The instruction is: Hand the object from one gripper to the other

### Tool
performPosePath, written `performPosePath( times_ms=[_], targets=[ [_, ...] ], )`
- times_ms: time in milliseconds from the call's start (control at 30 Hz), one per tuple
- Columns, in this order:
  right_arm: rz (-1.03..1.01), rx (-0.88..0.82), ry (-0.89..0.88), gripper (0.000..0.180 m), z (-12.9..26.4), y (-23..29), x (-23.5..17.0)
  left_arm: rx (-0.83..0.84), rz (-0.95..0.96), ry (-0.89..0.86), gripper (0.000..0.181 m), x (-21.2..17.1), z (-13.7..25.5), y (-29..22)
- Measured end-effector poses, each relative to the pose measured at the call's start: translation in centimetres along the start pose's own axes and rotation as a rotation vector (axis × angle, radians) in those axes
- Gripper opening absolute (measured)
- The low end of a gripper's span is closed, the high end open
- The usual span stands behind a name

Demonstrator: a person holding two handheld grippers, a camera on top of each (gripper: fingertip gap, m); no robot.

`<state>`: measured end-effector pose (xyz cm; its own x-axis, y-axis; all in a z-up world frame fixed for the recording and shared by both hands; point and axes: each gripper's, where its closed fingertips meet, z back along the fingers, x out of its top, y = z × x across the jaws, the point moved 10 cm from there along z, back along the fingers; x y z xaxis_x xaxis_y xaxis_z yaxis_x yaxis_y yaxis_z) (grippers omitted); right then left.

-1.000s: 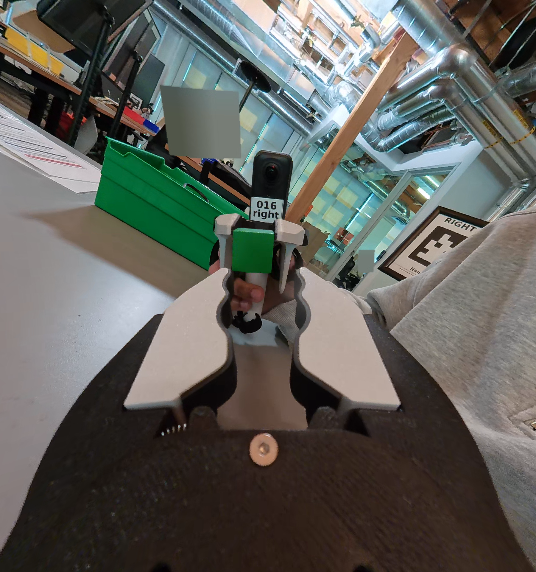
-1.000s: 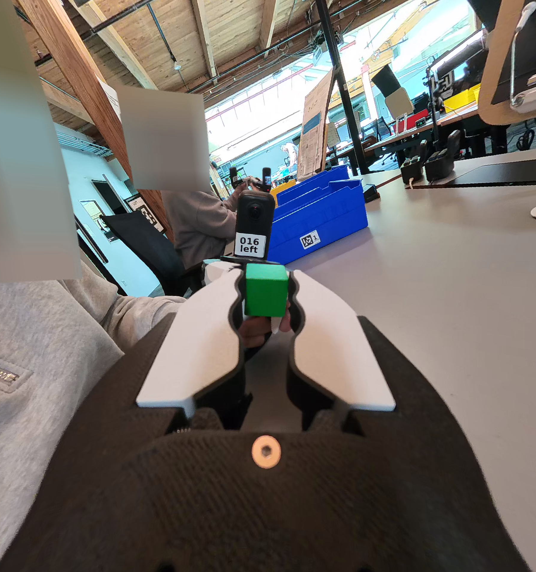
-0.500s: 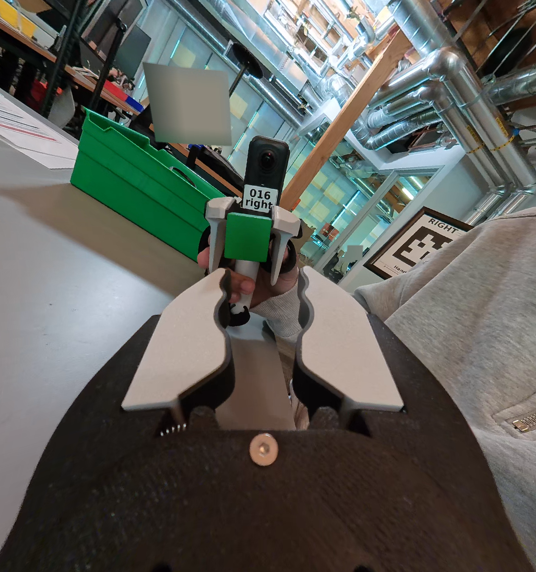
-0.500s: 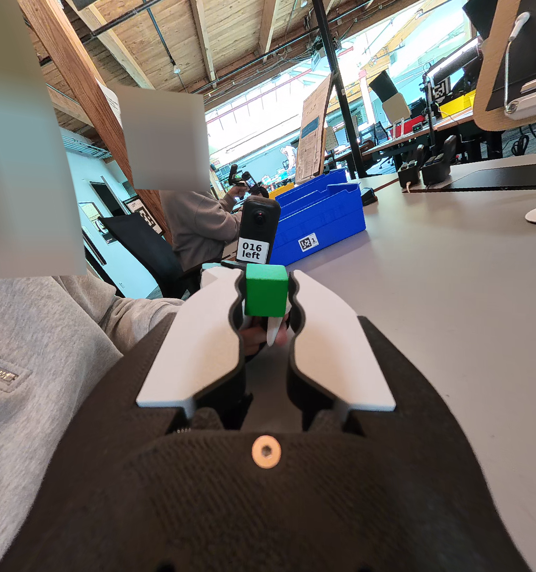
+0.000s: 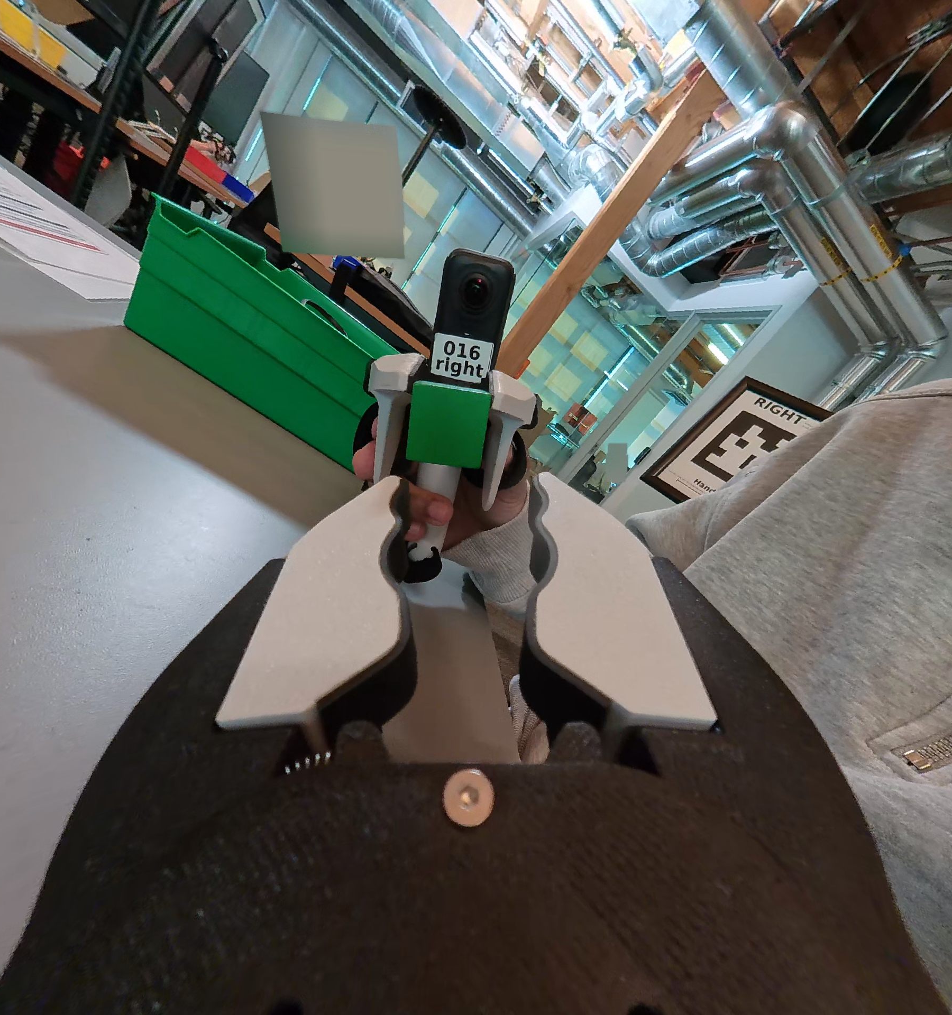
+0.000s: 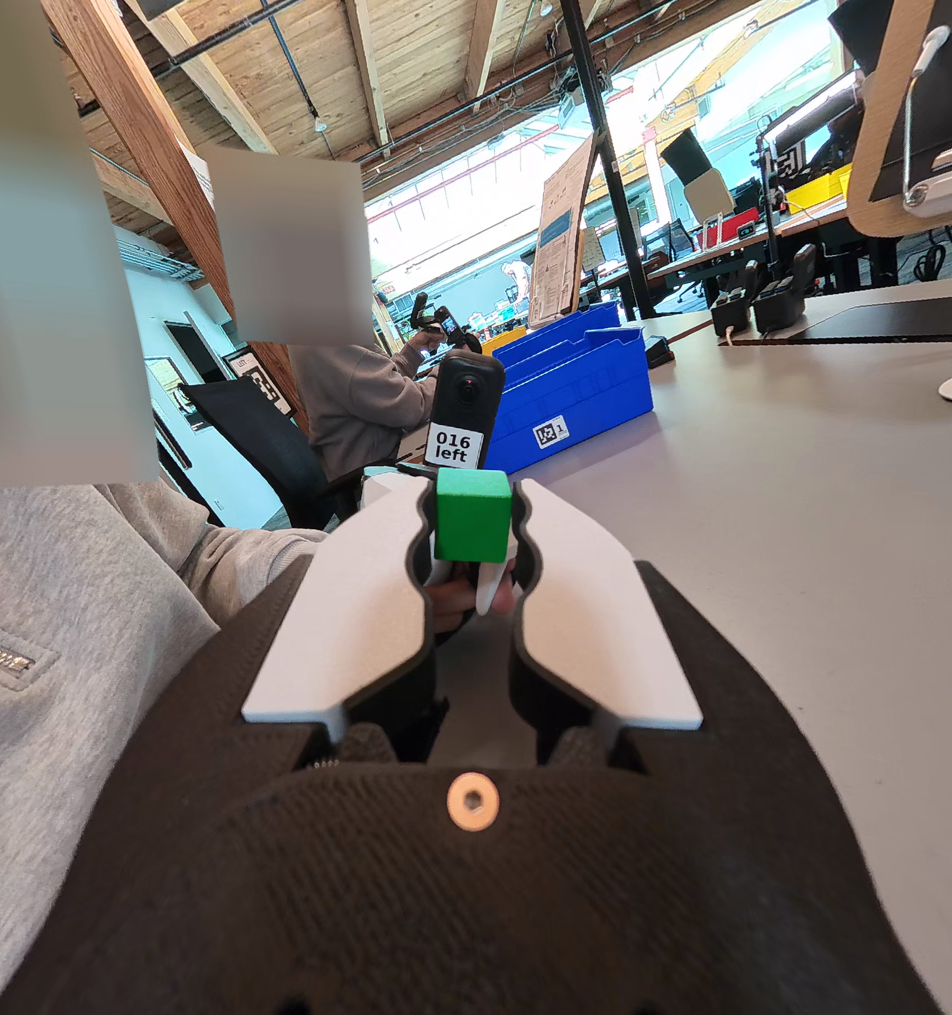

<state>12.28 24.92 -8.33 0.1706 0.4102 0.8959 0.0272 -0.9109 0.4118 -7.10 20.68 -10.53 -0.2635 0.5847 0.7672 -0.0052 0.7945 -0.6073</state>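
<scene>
Two hand-held grippers face each other above a grey table (image 5: 105, 494). The right gripper (image 6: 471, 522), seen along its own fingers, is clamped on a green cube (image 6: 471, 524): the cube sits at the fingertips, at 12 o'clock from the gripper's body, with a finger against each side. From the left wrist view the same cube (image 5: 447, 422) shows at 12 o'clock, held between the right gripper's two grey prongs, beneath its black camera (image 5: 474, 299). The left gripper (image 5: 465, 513) stands with its fingers spread and nothing between them; the cube lies beyond its tips, apart from them. Judged from this, the pick-up and the bringing together of the two tools are done. Left to do: advance the left gripper until the cube is between its fingers, close on the free faces, then release with the right. A green bin (image 5: 243, 329) lies at 10 o'clock in the left view, a blue bin (image 6: 572, 395) at 1 o'clock in the right view.
</scene>
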Motion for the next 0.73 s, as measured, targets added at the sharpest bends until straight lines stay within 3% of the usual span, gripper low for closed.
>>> performPosePath(
  times_ms=[167, 367, 500, 733],
  targets=[
    [0.086, -0.01, -0.015, 0.027, 0.0, 0.2, 0.0, -0.022, 0.019, -0.01, 0.041, 0.0, -0.1, -0.1],
    [0.252, 0.067, -0.068, 0.027, -0.2, 1.6, 0.2, -0.167, 0.226, -0.071, 0.041, -0.3, -0.3, 0.1],
    [0.261, 0.119, -0.066, 0.027, -0.5, 2.0, 0.1, -0.258, 0.263, -0.037, 0.044, -0.8, -1.2, -0.4],
    [0.258, 0.125, -0.075, 0.027, -0.3, 1.8, 0.0, -0.389, 0.42, -0.132, 0.047, -1.1, -1.4, -0.2]
  ],
)
